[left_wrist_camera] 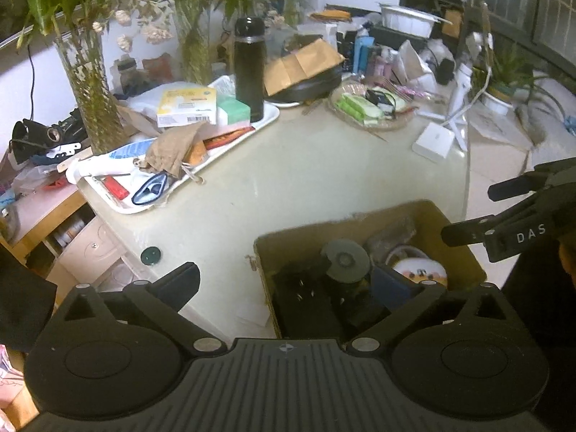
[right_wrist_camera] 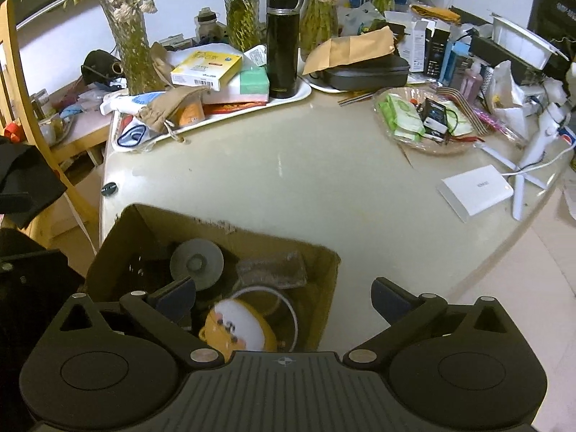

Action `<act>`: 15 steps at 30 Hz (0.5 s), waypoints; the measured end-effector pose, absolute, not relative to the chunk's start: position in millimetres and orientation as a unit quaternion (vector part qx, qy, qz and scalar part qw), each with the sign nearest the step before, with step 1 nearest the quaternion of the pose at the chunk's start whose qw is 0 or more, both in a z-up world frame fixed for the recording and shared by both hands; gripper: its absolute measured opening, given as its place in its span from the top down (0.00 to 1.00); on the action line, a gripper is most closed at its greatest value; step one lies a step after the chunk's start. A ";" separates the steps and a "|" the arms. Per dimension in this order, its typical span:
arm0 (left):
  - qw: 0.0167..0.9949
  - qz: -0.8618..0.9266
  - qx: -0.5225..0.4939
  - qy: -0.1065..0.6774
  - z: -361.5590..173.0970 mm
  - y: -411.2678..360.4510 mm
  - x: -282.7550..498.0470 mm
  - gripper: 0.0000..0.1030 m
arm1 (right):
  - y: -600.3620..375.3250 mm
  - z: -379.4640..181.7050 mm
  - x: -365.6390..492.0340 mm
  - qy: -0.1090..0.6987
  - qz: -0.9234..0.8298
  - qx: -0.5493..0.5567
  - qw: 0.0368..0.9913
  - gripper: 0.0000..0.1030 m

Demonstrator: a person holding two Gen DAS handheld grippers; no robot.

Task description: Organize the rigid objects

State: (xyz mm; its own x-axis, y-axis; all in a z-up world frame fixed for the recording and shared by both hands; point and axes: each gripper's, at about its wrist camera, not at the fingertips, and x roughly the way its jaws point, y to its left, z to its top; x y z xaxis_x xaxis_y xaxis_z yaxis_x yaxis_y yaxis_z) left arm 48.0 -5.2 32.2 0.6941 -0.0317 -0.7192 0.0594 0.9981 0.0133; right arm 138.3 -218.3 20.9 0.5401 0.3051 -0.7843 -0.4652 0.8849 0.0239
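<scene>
An open cardboard box (left_wrist_camera: pixel 457 237) (right_wrist_camera: pixel 144 223) sits at the near edge of the beige table. It holds a grey disc-topped object (left_wrist_camera: pixel 345 260) (right_wrist_camera: pixel 196 263), a yellow and white toy (left_wrist_camera: pixel 421 273) (right_wrist_camera: pixel 235 331), a brownish block (right_wrist_camera: pixel 271 270) and dark items. My left gripper (left_wrist_camera: pixel 291 284) is open and empty, its right finger over the box. My right gripper (right_wrist_camera: pixel 284 297) is open and empty above the box's right side; it also shows in the left wrist view (left_wrist_camera: pixel 478 212). A black flask (left_wrist_camera: pixel 249 68) (right_wrist_camera: pixel 283 41) stands on a white tray (left_wrist_camera: pixel 268 118) (right_wrist_camera: pixel 302 91) at the back.
The tray also holds a yellow box (left_wrist_camera: pixel 187 106) (right_wrist_camera: pixel 207 68), a green box (right_wrist_camera: pixel 253 81) and a brown pouch (left_wrist_camera: pixel 172 149) (right_wrist_camera: pixel 169 108). A glass dish (right_wrist_camera: pixel 450 147) of packets, a white box (left_wrist_camera: pixel 433 142) (right_wrist_camera: pixel 475 192), a black case (right_wrist_camera: pixel 367 70), vases and a tripod (right_wrist_camera: pixel 536 151) crowd the back and right.
</scene>
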 end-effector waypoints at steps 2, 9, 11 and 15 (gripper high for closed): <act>0.920 -0.027 0.019 0.390 31.1 -7.1 44.2 0.00 | -221.1 19.2 130.1 0.428 0.220 -0.091 0.872 0.00; 0.915 -0.019 0.030 0.402 16.3 -11.7 32.9 0.00 | -228.2 5.3 104.7 0.444 0.214 -0.090 0.865 0.00; 0.912 -0.013 0.028 0.409 11.1 -11.3 31.4 0.00 | -229.9 -0.1 98.7 0.450 0.210 -0.087 0.863 0.00; 0.903 -0.007 0.033 0.428 0.0 -12.9 28.1 0.00 | -230.9 -9.1 88.7 0.459 0.203 -0.089 0.860 0.00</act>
State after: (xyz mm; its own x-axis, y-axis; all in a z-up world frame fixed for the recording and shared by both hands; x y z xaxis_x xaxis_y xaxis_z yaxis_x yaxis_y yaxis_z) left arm 28.1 -12.9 0.0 0.6328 0.0154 -0.7742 0.0405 0.9978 0.0530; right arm 88.7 -230.9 -9.1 0.4960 0.2670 -0.8263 -0.4309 0.9018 0.0327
